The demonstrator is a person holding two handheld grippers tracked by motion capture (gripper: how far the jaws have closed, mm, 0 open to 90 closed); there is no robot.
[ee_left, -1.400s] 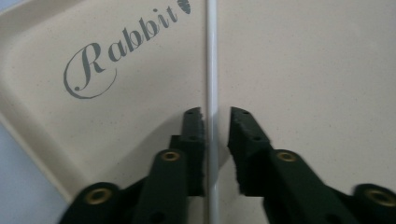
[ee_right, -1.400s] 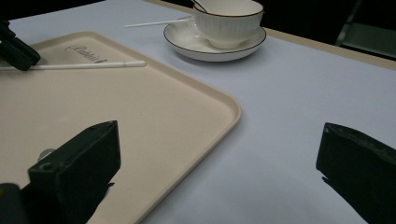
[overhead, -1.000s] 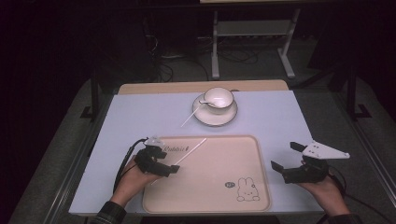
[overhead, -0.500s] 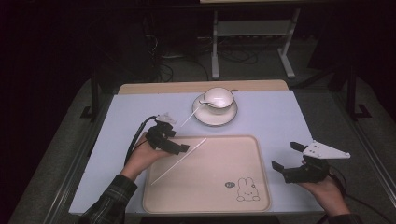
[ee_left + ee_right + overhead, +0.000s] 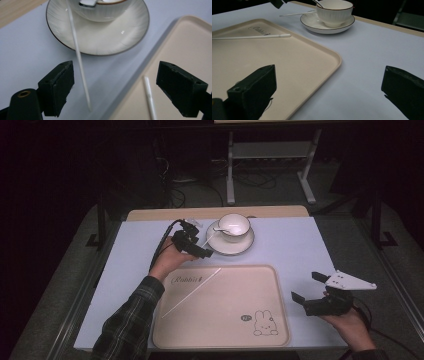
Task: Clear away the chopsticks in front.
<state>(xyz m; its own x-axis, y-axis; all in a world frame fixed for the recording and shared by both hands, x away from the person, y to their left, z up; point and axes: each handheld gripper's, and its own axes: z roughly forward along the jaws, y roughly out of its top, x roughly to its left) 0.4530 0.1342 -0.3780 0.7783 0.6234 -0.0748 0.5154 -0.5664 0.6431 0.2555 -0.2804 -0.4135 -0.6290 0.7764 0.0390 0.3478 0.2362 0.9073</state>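
Note:
A white cup (image 5: 234, 225) with a spoon (image 5: 87, 2) in it stands on a saucer (image 5: 240, 247) at the table's far middle. One thin white stick (image 5: 206, 240) leans from the saucer's rim onto the table. A second white stick (image 5: 192, 291) lies slantwise on the beige tray (image 5: 260, 285). My left gripper (image 5: 204, 249) hovers just left of the saucer, open, and the leaning stick (image 5: 78, 57) runs between its jaws untouched. My right gripper (image 5: 306, 286) stands open beside the tray's right edge, with nothing between its jaws.
The tray (image 5: 287, 62) has a rabbit print near its front right corner. A pale blue mat (image 5: 300, 245) covers the table, with a wooden strip (image 5: 160, 214) along the far edge. Beyond the table stand a metal rack and cables on a dark floor.
My left hand has moved from over the tray's left part away toward the saucer, and the stick on the tray now lies fully in sight. The right hand has kept still.

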